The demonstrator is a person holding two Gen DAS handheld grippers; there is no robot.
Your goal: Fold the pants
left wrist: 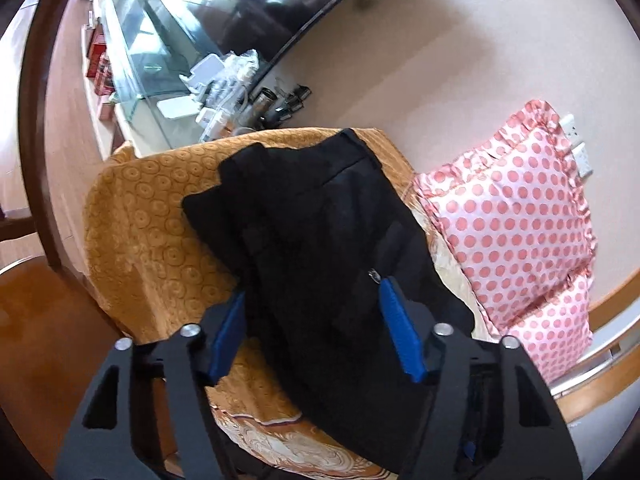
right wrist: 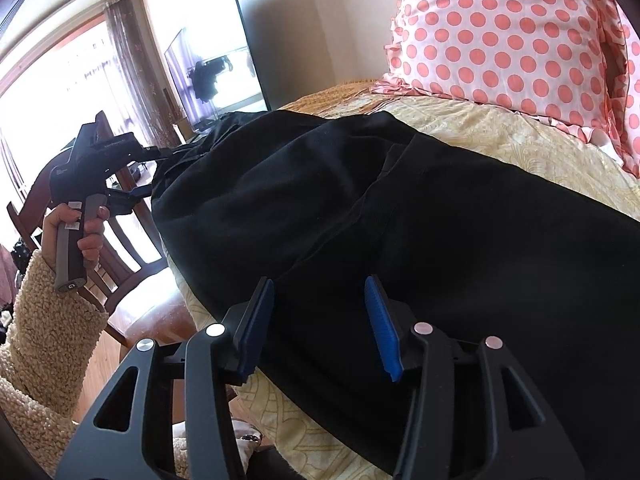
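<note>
My left gripper (left wrist: 312, 304) hangs over the black pants (left wrist: 320, 240), its blue pads (left wrist: 396, 328) spread wide with the cloth passing between them, released and gripping nothing. The pants lie on the bed, partly on the orange circle-patterned blanket (left wrist: 148, 208) and partly on the pale yellow sheet (right wrist: 500, 132). In my left view their long axis runs from just under my fingers away toward the far edge of the blanket, where the cloth ends in a squared edge; a small zipper pull (left wrist: 374, 274) shows just beside my right-hand pad. A pink polka-dot pillow (left wrist: 516, 220) leans against the wall beside the pants.

My right gripper (right wrist: 320, 320) is also released, pads apart above the dark cloth. From here the pants stretch lengthwise from the lower right toward the far left, where my left hand (right wrist: 80, 232) holds the other gripper at their end. A wooden chair (right wrist: 120, 240) stands beyond the bed edge.
</note>
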